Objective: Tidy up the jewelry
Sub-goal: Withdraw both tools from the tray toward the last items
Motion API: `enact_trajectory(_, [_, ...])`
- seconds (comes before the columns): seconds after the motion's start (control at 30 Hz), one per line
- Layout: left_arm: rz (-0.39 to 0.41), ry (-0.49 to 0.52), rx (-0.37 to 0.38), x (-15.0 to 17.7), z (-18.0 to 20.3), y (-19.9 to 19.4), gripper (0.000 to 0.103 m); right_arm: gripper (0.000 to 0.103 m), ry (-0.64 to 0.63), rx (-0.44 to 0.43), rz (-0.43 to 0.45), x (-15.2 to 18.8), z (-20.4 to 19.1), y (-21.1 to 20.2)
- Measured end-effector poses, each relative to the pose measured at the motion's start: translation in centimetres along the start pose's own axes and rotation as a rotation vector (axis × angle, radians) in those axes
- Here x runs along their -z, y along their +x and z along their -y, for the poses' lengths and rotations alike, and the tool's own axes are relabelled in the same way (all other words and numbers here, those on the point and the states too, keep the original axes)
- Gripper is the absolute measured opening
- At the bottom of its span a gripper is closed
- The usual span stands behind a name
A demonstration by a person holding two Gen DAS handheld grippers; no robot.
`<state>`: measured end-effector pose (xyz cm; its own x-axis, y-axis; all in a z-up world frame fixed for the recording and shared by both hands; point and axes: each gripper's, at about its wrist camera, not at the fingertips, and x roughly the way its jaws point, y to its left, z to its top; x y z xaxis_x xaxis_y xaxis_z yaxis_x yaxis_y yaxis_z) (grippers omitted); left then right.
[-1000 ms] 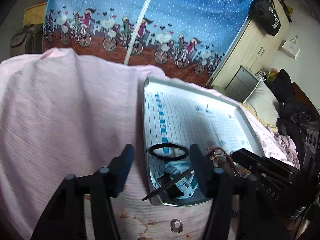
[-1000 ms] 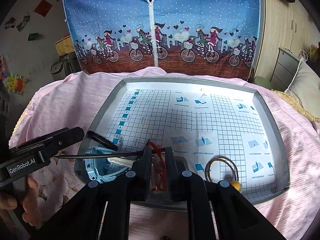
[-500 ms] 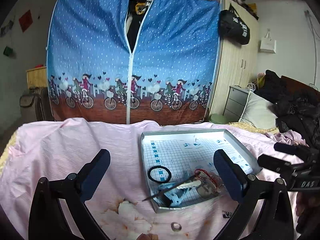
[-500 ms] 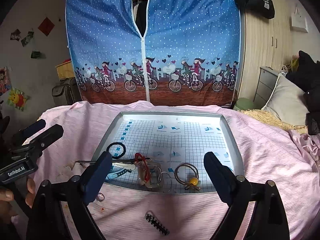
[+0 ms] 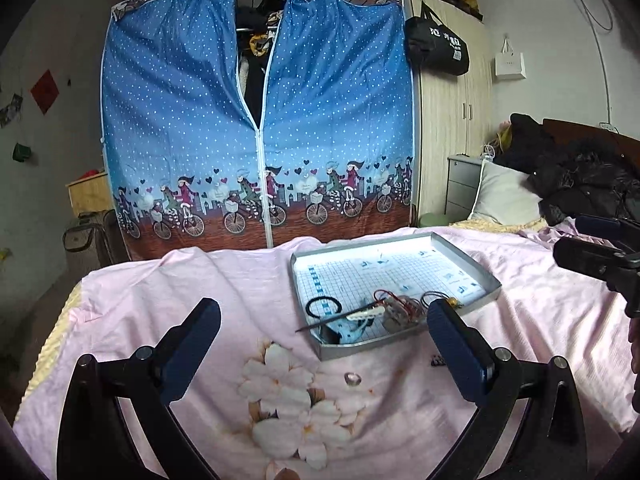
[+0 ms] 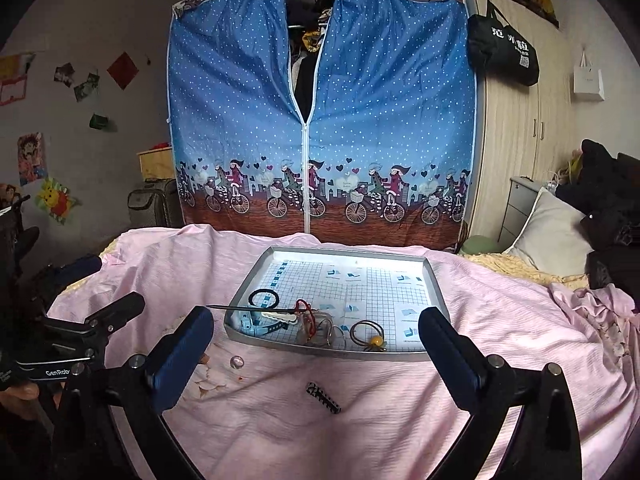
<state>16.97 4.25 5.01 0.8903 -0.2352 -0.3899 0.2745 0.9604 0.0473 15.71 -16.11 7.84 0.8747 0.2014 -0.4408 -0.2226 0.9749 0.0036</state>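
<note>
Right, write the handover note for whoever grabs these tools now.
Left tool: open, empty, held back over the pink sheet.
Right tool: open, empty, also pulled back from the tray.
In the tray, near its front edge: black hair tie, long black pin sticking out over the left rim, white clip, blue strap, red-cord tangle, brown tie with yellow bead.
Still on the sheet in front of the tray: clear gem and small black comb clip.
Left to do: move those two into the tray.

Matt grey metal tray (image 6: pixel 236 304), gridded paper liner (image 6: pixel 372 284), crinkled pink cloth sheet (image 6: pixel 400 420).
</note>
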Motion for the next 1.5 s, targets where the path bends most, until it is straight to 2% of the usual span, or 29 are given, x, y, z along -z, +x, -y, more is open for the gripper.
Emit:
enact_trajectory(0.3, [-0.088,0.019,-0.047,2.6,0.7,-0.1,0.101,0.103,0.003,0.075,0.034,1.7,0.8,-2.6])
enact_trajectory(0.47, [-0.196,-0.051,-0.053,3.4,-0.9,1.9,0.101,0.103,0.026,0.117,-0.007,3.1,1.4,-1.9])
enact_trajectory(0.57, [-0.261,-0.107,-0.063,4.0,-2.2,3.1,0.101,0.103,0.015,0.156,-0.081,4.3,1.3,-0.2])
enact_trajectory(0.7, [-0.348,-0.151,-0.065,4.8,-3.3,4.6,0.101,0.103,0.007,0.165,-0.24,6.5,1.3,3.0])
enact_trajectory(0.8, [-0.401,-0.137,-0.059,5.5,-3.1,5.6,0.101,0.103,-0.001,0.144,-0.32,8.1,0.9,4.8])
enact_trajectory(1.0, [-0.493,-0.096,-0.012,6.8,-2.3,8.1,0.101,0.103,-0.011,0.113,-0.415,11.0,0.2,7.4])
enact_trajectory(1.2, [-0.52,-0.01,-0.001,7.8,-1.3,10.9,0.101,0.103,0.009,0.12,-0.482,12.7,0.7,9.3])
enact_trajectory(1.37, [-0.536,-0.052,0.064,8.7,-2.0,12.5,0.101,0.103,0.0,0.089,-0.488,12.5,1.3,10.9])
enact_trajectory(1.47, [-0.52,-0.056,0.12,8.5,-1.8,12.9,0.101,0.103,-0.036,0.062,-0.491,12.3,1.5,12.2])
enact_trajectory(1.5, [-0.513,-0.044,0.135,8.4,-1.6,13.3,0.1,0.099,-0.05,0.043,-0.489,12.1,1.5,12.7])
